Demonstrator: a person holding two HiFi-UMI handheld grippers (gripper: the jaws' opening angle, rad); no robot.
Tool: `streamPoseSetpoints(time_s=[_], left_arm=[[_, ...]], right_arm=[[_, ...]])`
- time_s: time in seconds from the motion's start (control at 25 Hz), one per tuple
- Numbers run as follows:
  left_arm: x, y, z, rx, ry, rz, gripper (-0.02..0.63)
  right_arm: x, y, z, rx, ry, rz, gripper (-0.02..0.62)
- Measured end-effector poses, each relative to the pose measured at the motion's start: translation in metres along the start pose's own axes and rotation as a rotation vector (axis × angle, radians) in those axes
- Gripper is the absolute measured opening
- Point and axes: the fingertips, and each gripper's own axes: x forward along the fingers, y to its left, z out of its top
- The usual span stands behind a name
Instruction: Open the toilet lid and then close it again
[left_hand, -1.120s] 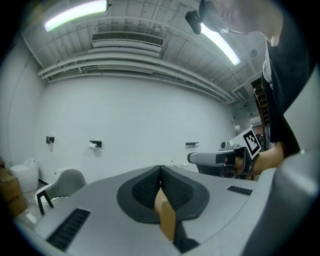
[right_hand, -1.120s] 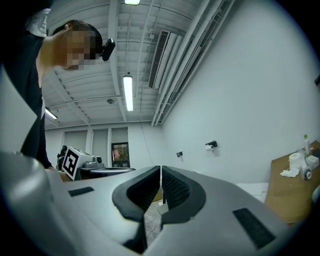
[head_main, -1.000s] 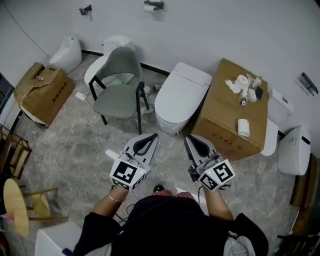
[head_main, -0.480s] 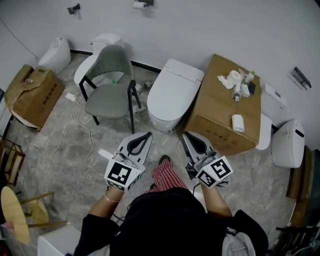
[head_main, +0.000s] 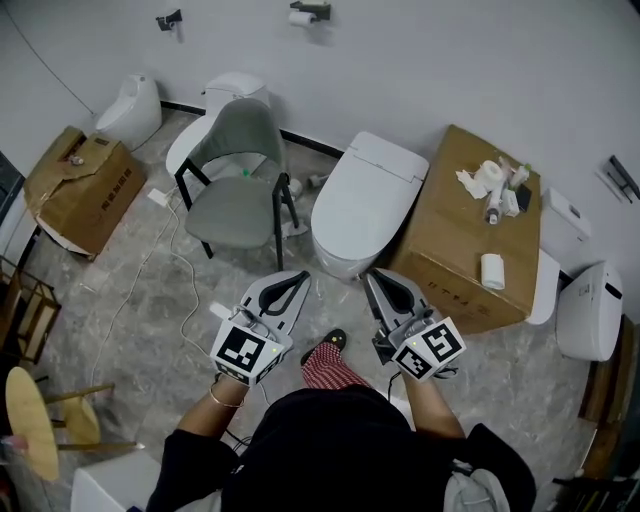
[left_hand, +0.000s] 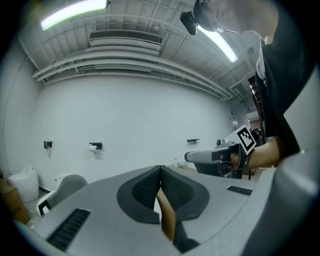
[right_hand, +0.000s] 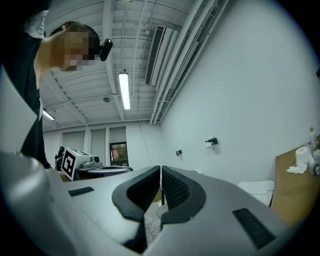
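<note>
A white toilet with its lid down stands against the far wall in the head view. My left gripper and right gripper hang side by side just short of the bowl's front, touching nothing. Both have their jaws shut with nothing between them. In the left gripper view the left gripper points up at the wall, and the right gripper shows at its right. The right gripper in its own view points toward the wall, with a corner of the toilet at lower right.
A large cardboard box with toilet rolls and bottles on top stands right of the toilet. A grey chair and another toilet are to the left. More white fixtures sit at far right. Cables trail over the floor.
The person has stepped, with a foot and trouser leg now showing below the grippers. Both grippers stay shut and keep about the same distance from the toilet.
</note>
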Motion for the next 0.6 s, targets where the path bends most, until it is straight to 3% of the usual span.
streamPoseSetpoints(time_s=[0.6], left_arm=[[0.095,0.053,0.003,-0.045,0.002,-0.106,0.004]], right_arm=[[0.043,-0.087,0.016,-0.009,-0.026,-0.101,0.021]])
